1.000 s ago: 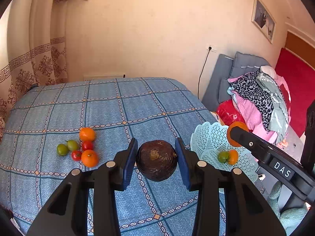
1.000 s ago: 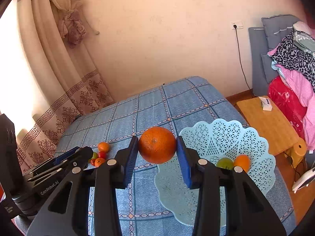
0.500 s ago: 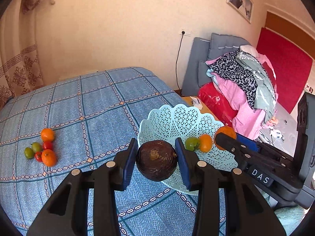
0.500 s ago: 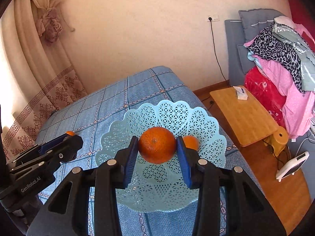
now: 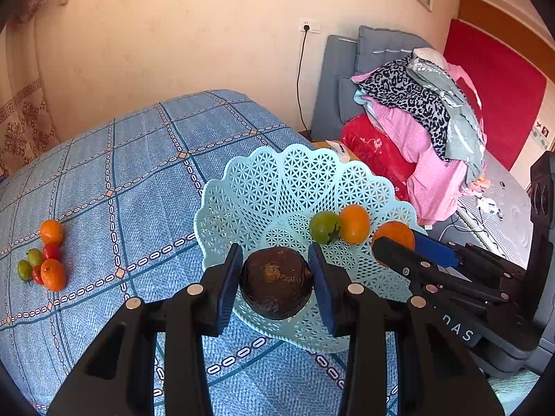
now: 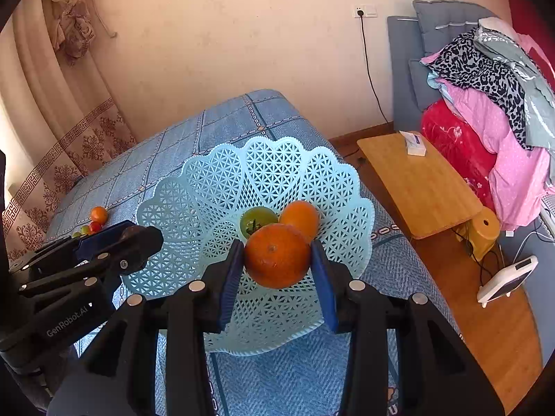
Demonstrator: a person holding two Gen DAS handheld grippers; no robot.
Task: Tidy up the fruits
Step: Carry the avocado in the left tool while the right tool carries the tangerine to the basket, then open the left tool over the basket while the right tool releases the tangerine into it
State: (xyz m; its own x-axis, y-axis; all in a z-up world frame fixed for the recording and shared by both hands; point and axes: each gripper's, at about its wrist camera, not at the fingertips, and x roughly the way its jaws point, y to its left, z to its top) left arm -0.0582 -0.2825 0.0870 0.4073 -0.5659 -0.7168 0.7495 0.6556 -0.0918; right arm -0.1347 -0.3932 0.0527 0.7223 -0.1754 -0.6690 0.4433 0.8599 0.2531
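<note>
Clamping a dark brown, rough-skinned fruit (image 5: 276,282) between its blue pads, the left gripper (image 5: 276,286) is closed just to the fruit's width and holds it over the near part of the pale blue lattice basket (image 5: 242,204). The pads press on opposite sides of the round body, a hold that should keep it from rolling out while carried. Beside it the right gripper (image 6: 276,265) is closed the same way on a large orange (image 6: 276,254), which hangs above the basket's middle, close to a green fruit (image 6: 255,220) and a smaller orange fruit (image 6: 301,216) already lying in the bowl. Both loads look poised for release, though neither view shows whether they touch the lattice yet.

Further out, the basket sits near the edge of a bed with a blue checked cover (image 5: 138,173). A small cluster of loose fruit (image 5: 43,260), orange, red and green, lies well apart on the cover to the left, presumably waiting to be gathered. Off the bed stand a low wooden table (image 6: 419,183) and a heap of clothes (image 5: 426,118) against a grey headboard.
</note>
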